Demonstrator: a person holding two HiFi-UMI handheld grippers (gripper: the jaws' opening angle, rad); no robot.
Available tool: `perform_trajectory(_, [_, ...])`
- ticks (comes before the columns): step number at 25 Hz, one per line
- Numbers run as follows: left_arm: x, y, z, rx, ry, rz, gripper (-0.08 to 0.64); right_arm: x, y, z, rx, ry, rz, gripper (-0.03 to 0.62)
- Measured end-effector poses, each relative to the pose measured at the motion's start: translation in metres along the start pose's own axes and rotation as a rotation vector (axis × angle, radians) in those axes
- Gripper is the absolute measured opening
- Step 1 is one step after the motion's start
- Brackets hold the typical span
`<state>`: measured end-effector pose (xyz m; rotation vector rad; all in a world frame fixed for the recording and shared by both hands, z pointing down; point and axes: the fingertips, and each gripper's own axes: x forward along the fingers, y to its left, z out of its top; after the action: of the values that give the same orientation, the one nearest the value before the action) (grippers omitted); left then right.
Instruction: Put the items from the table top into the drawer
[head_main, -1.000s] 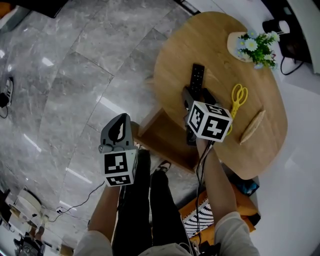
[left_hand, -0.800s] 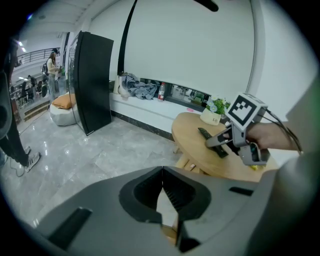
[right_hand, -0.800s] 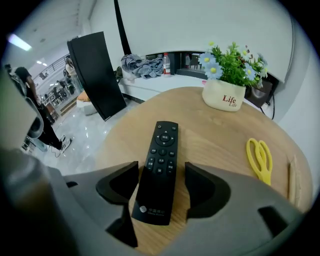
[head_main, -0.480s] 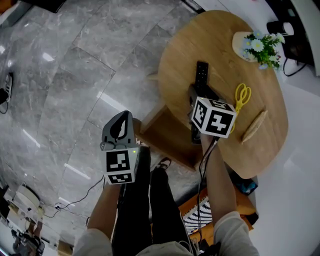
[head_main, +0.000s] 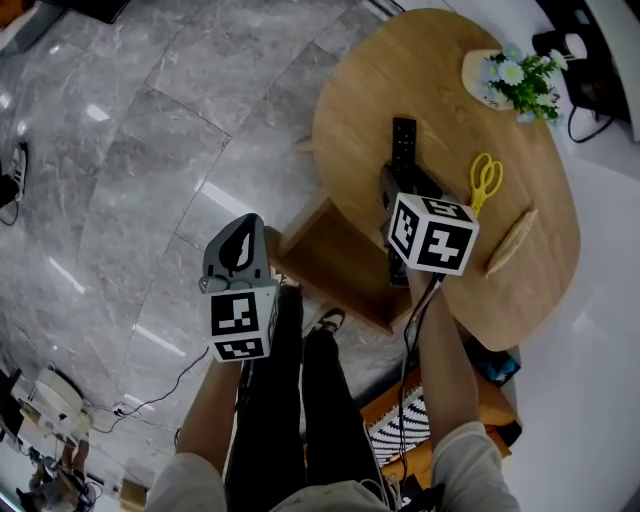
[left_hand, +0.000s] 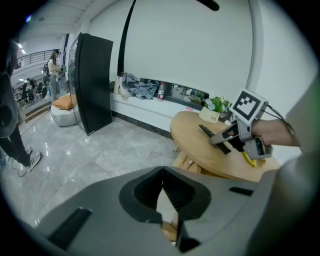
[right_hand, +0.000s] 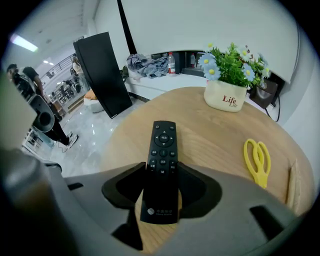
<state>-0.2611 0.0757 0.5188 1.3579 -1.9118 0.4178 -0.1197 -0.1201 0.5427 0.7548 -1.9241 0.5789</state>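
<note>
The left gripper (head_main: 238, 262) hung over the grey floor, well clear of the table (head_main: 355, 95), its jaws together with nothing between them. Between it and the table, what looked like the pulled-out wooden drawer (head_main: 335, 265) sat below the table's near edge.

The remote (head_main: 403, 140) lay flat on the table top, a slim black bar with rows of buttons on its far half and a small white logo at its near end. Its long axis ran straight away from the right gripper (right_hand: 161, 170), in line with the way that gripper pointed, so the jaws straddled its near half from either side. They were closing, and the pads looked to be meeting its two long edges. This hand was by far the nearer one, and the drawer lay to its left and below.

Further right, yellow scissors (head_main: 485, 180) lay untouched, with a flower pot (head_main: 505, 80) beyond them.
</note>
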Motion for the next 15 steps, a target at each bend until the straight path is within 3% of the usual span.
perform_trajectory(15, [-0.039, -0.055, -0.019, -0.002, -0.022, -0.028, 0.009, -0.07, -0.001, -0.049, -0.072, -0.041, 0.045, 0.187])
